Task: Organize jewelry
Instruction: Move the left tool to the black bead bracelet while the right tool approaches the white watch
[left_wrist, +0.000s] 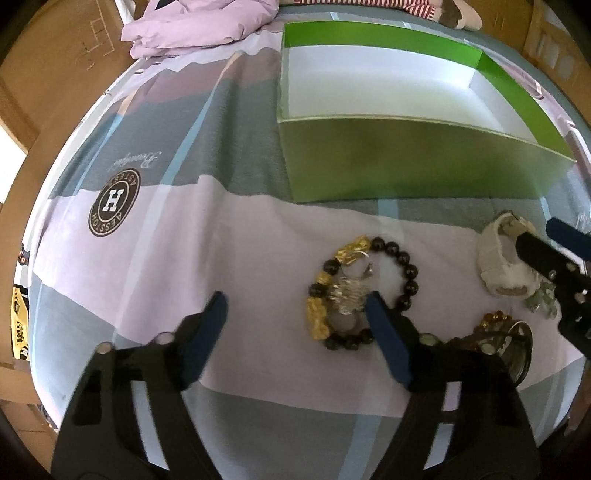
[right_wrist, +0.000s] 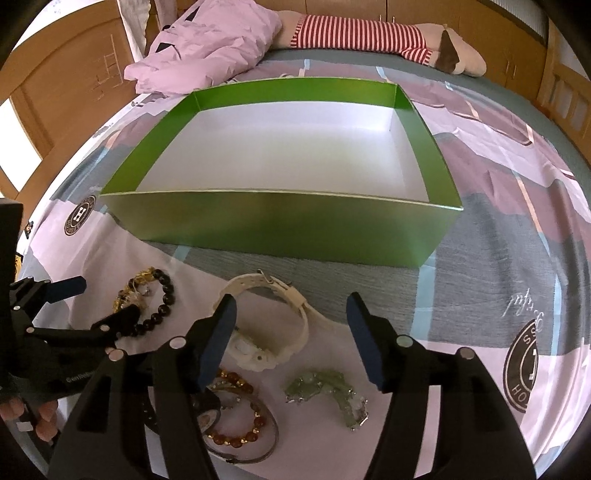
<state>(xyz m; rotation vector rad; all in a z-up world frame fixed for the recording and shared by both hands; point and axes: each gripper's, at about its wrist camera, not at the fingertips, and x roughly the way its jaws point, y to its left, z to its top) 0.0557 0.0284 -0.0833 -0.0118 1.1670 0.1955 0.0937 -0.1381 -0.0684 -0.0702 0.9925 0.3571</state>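
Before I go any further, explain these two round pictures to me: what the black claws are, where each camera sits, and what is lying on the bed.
A person holds two hand-held grippers, each carrying a fisheye camera looking along its blue-tipped fingers. One view belongs to the left gripper, the other to the right gripper. Both are open and hold nothing. On the bedsheet lie a black-and-gold bead bracelet, a white watch, a green stone bracelet and an amber bead bracelet. Behind them stands a green box, nothing inside.

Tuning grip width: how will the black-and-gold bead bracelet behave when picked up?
The bead bracelet is round beads on a strung loop, so it will probably sag and swing. Its glossy beads may slip or roll between the fingers. A silver piece lies inside the loop and could snag or come along.
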